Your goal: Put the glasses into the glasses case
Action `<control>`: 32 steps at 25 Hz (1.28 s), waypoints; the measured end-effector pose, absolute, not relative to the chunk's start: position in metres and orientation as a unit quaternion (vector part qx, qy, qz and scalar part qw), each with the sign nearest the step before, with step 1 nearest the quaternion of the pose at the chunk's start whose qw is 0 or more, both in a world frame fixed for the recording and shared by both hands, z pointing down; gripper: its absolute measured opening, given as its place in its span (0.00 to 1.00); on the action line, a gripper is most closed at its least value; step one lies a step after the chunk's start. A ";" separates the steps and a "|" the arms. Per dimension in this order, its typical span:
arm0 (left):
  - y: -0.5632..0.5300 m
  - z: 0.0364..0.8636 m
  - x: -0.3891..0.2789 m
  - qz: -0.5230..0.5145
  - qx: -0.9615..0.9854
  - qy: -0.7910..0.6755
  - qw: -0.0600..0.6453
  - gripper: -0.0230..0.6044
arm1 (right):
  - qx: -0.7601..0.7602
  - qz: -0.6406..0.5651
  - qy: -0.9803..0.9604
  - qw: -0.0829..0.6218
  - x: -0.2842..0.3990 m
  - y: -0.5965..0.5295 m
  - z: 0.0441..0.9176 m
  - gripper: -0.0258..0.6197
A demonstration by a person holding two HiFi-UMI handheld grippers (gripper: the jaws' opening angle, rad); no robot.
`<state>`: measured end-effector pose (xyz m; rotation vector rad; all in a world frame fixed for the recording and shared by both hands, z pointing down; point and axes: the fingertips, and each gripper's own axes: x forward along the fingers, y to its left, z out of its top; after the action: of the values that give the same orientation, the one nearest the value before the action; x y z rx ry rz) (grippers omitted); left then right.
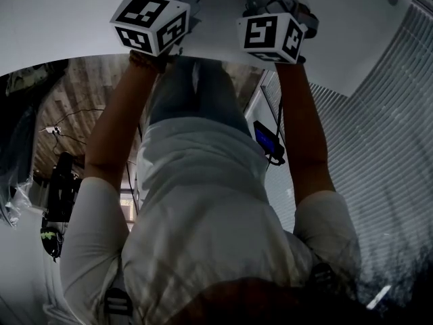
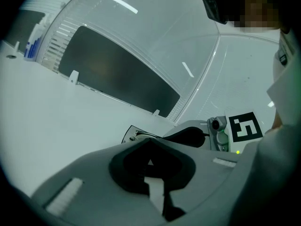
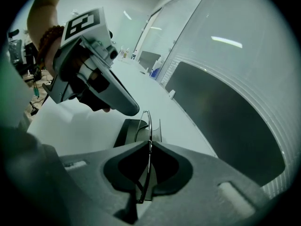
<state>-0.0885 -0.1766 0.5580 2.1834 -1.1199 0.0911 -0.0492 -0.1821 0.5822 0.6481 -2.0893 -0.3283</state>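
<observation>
A thin wire-rimmed pair of glasses (image 3: 148,126) stands edge-on between the jaws of my right gripper (image 3: 149,143), which is shut on it. Just beyond and below the glasses lies the open black glasses case (image 3: 132,130) on the white table (image 3: 80,126). My left gripper (image 3: 128,106) hovers with its tip just left of and above the case, its fingers together. In the left gripper view its jaws (image 2: 150,140) meet with nothing between them; the case (image 2: 130,134) and the right gripper (image 2: 167,136) lie just ahead. The head view shows only both marker cubes (image 1: 150,22) and my arms.
A long dark panel (image 3: 225,112) runs along the ribbed white wall behind the table, and it also fills the left gripper view (image 2: 117,74). Small bottles (image 2: 31,44) stand at the table's far end. My white-shirted torso (image 1: 203,208) fills the head view.
</observation>
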 end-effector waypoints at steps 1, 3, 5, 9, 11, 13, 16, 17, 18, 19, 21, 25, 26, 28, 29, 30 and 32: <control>-0.177 0.558 -0.089 0.035 0.837 -0.430 0.338 0.04 | 0.261 -0.142 -0.840 0.455 -0.049 -0.182 0.583 0.07; -0.177 0.560 -0.090 0.034 0.835 -0.430 0.341 0.03 | 0.260 -0.162 -0.830 0.466 -0.048 -0.183 0.584 0.07; -0.176 0.563 -0.090 0.035 0.834 -0.431 0.342 0.04 | 0.261 -0.175 -0.823 0.473 -0.047 -0.184 0.587 0.07; -0.177 0.568 -0.091 0.034 0.832 -0.434 0.343 0.03 | 0.260 -0.196 -0.810 0.488 -0.049 -0.183 0.586 0.07; -0.177 0.568 -0.094 0.033 0.831 -0.435 0.345 0.04 | 0.261 -0.212 -0.799 0.498 -0.053 -0.182 0.585 0.07; -0.176 0.568 -0.094 0.032 0.830 -0.436 0.345 0.04 | 0.264 -0.217 -0.796 0.499 -0.054 -0.179 0.581 0.07; -0.175 0.569 -0.094 0.033 0.830 -0.437 0.345 0.03 | 0.265 -0.203 -0.801 0.497 -0.056 -0.175 0.581 0.07; -0.174 0.570 -0.094 0.034 0.830 -0.437 0.346 0.03 | 0.264 -0.200 -0.801 0.498 -0.056 -0.174 0.582 0.07; -0.174 0.570 -0.094 0.034 0.830 -0.437 0.346 0.03 | 0.263 -0.199 -0.801 0.500 -0.056 -0.173 0.585 0.07; -0.173 0.570 -0.094 0.034 0.830 -0.437 0.346 0.03 | 0.262 -0.198 -0.800 0.501 -0.055 -0.173 0.588 0.07; -0.173 0.571 -0.094 0.034 0.830 -0.437 0.346 0.03 | 0.261 -0.197 -0.798 0.506 -0.053 -0.175 0.595 0.07; -0.175 0.575 -0.094 0.034 0.830 -0.437 0.346 0.03 | 0.260 -0.195 -0.797 0.509 -0.050 -0.179 0.609 0.07; -0.175 0.576 -0.094 0.035 0.830 -0.437 0.346 0.03 | 0.260 -0.194 -0.798 0.508 -0.050 -0.180 0.612 0.07; -0.175 0.579 -0.095 0.036 0.829 -0.437 0.347 0.03 | 0.260 -0.194 -0.800 0.505 -0.051 -0.181 0.616 0.07; -0.174 0.580 -0.095 0.036 0.829 -0.437 0.347 0.03 | 0.260 -0.194 -0.800 0.505 -0.052 -0.181 0.617 0.07; -0.174 0.581 -0.095 0.036 0.829 -0.438 0.347 0.03 | 0.259 -0.194 -0.800 0.505 -0.052 -0.181 0.617 0.07; -0.173 0.582 -0.095 0.037 0.828 -0.438 0.348 0.03 | 0.258 -0.195 -0.800 0.504 -0.052 -0.181 0.617 0.07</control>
<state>-0.0951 -0.1728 0.5821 2.1477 -1.1353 0.0950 -0.0520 -0.1809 0.6175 0.6232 -1.9321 -0.4717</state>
